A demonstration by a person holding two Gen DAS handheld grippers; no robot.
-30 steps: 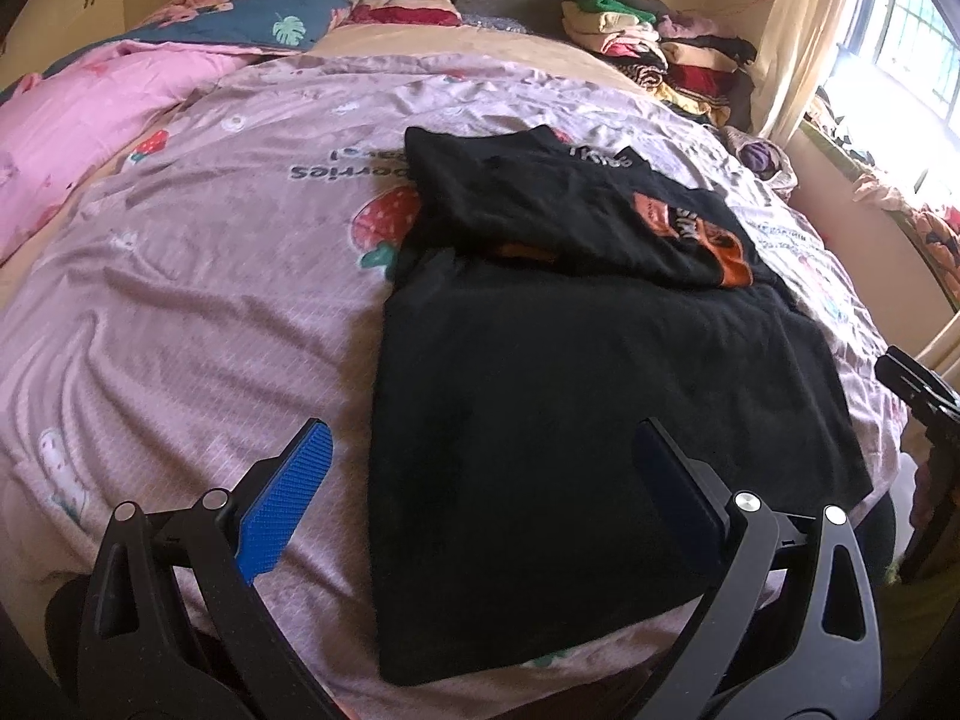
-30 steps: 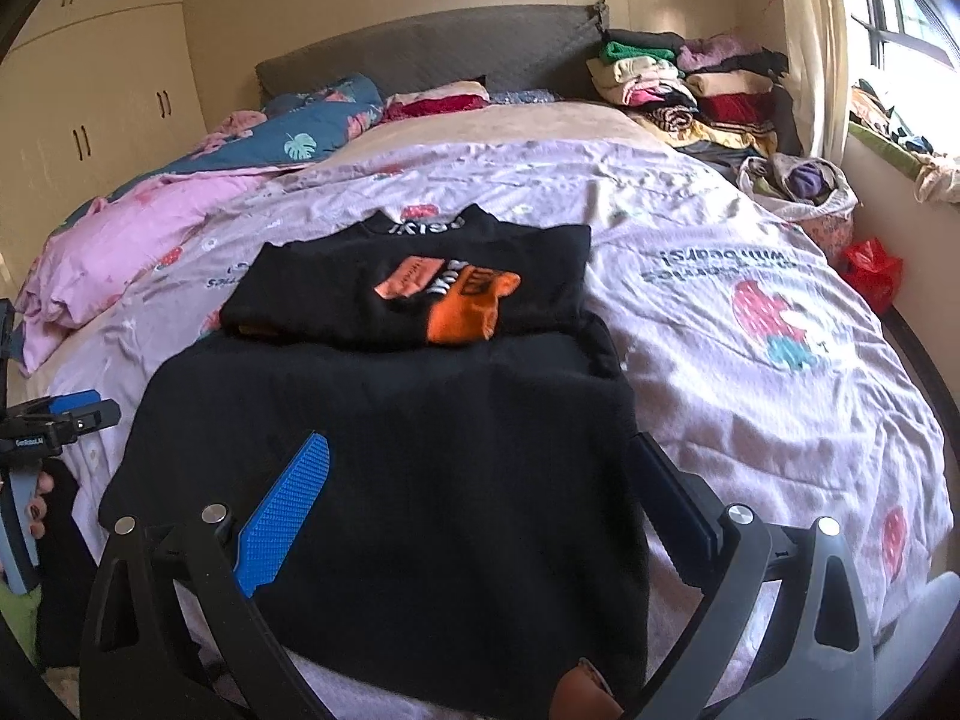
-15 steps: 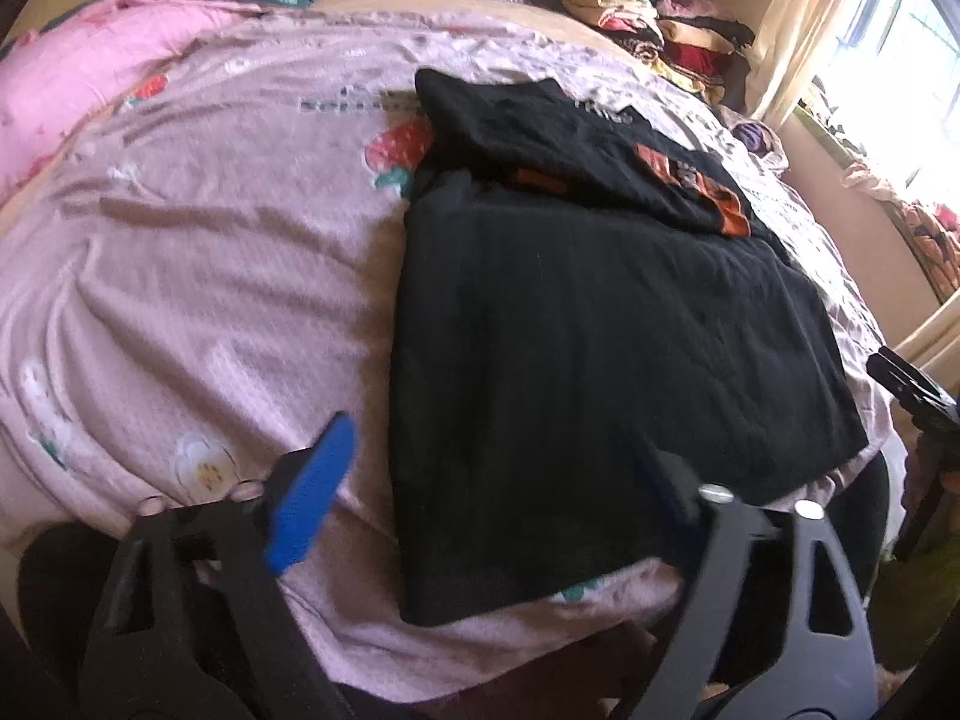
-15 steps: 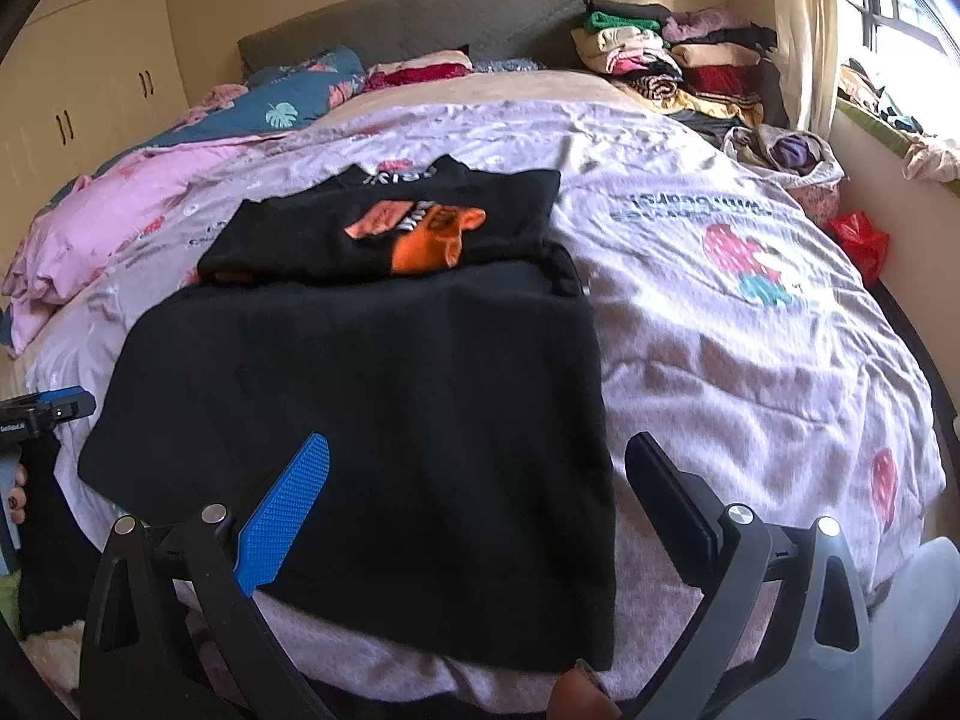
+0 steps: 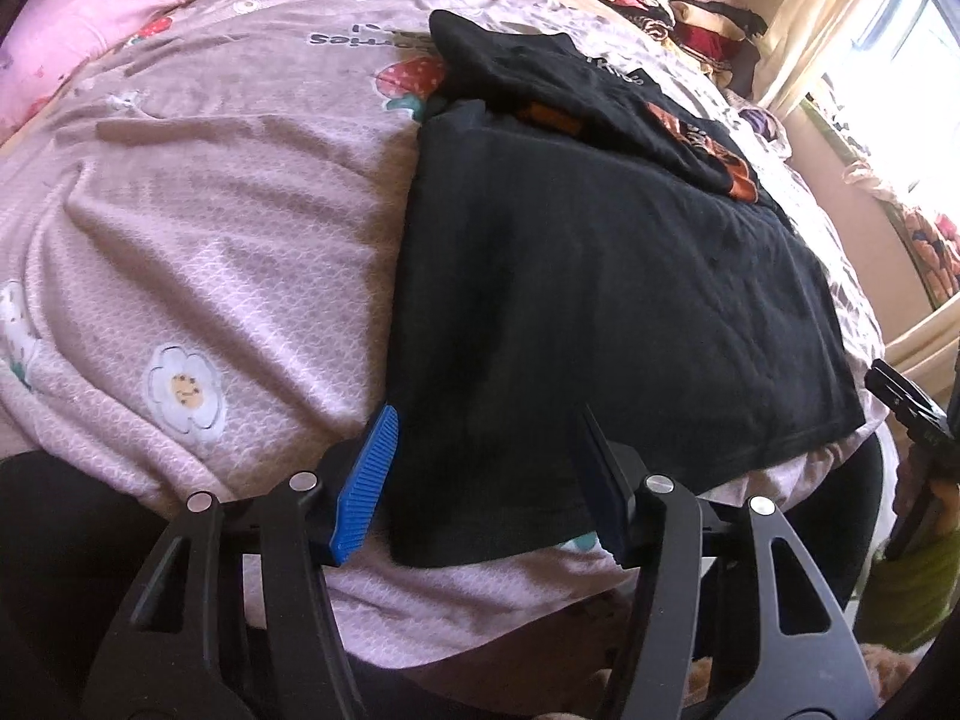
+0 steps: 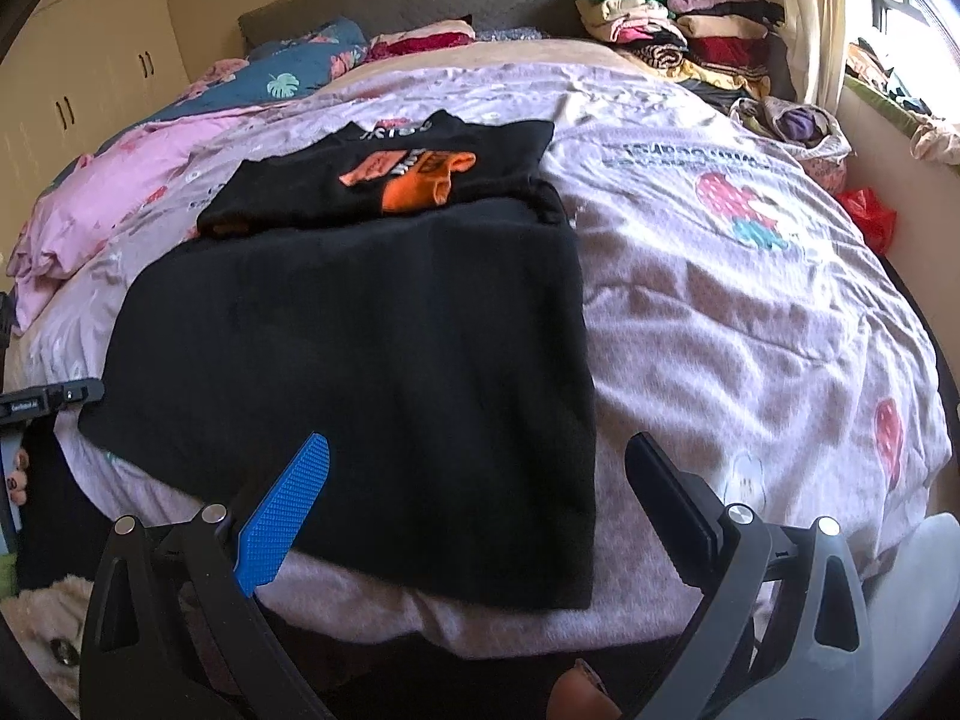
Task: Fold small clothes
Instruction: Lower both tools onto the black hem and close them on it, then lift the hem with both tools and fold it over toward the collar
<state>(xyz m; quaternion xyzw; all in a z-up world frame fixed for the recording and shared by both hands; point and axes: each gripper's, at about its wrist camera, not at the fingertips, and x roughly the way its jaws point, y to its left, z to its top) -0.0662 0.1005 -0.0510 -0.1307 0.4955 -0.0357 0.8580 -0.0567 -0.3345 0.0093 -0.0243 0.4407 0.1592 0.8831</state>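
A black shirt [image 5: 600,288] lies flat on the pink bed sheet [image 5: 210,228], its hem at the near bed edge. It also shows in the right wrist view [image 6: 372,360]. Its far part is folded over and shows an orange print [image 6: 414,180]. My left gripper [image 5: 486,468] is open and empty, its fingers straddling the hem's near left corner. My right gripper [image 6: 480,468] is open and empty, just above the hem's near right corner. Each gripper shows at the edge of the other's view, the left one [image 6: 48,402] and the right one [image 5: 912,414].
A stack of folded clothes [image 6: 678,30] sits at the bed's far right by the curtain. Pink and blue bedding [image 6: 108,180] is heaped on the left. A red bag [image 6: 870,216] lies on the floor to the right. Wardrobe doors [image 6: 90,78] stand at the far left.
Both grippers have come down and nearer to the shirt's hem at the bed edge. The left gripper's jaws have narrowed but stay open. The shirt has not moved.
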